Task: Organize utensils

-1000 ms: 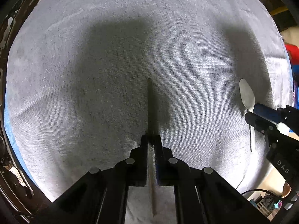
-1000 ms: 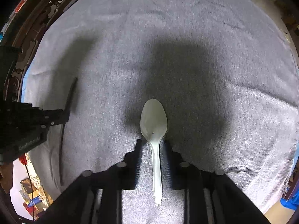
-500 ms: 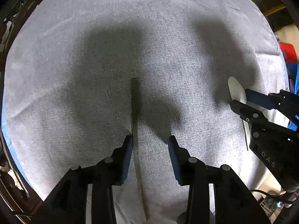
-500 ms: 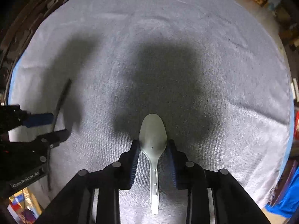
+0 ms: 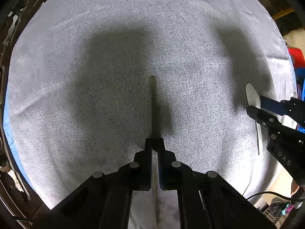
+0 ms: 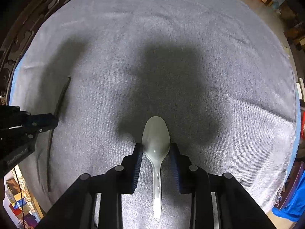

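Observation:
A thin dark utensil (image 5: pixel 153 105) lies lengthwise on the grey cloth (image 5: pixel 95 38). My left gripper (image 5: pixel 154 143) points straight down and its jaws are closing, with the pads pressed on the utensil's middle. A pale plastic spoon (image 6: pixel 156 133) lies bowl forward. My right gripper (image 6: pixel 156 147) has its blue pads against both sides of the bowl. In the left wrist view the spoon (image 5: pixel 252 97) and right gripper (image 5: pixel 256 106) sit at the right edge. In the right wrist view the dark utensil (image 6: pixel 61 99) and left gripper (image 6: pixel 54 120) sit at the left.
The grey cloth (image 6: pixel 209 38) covers the round table, with a blue layer (image 6: pixel 297 114) showing at its rim. Dark carved furniture (image 5: pixel 11 28) borders the left. Boxes and clutter (image 6: pixel 17 206) lie on the floor below the table's edge.
The left jaws opened half a second ago, leaving the dark utensil by the left finger, and have shut on it again. The right fingers slid from the spoon's neck to its bowl.

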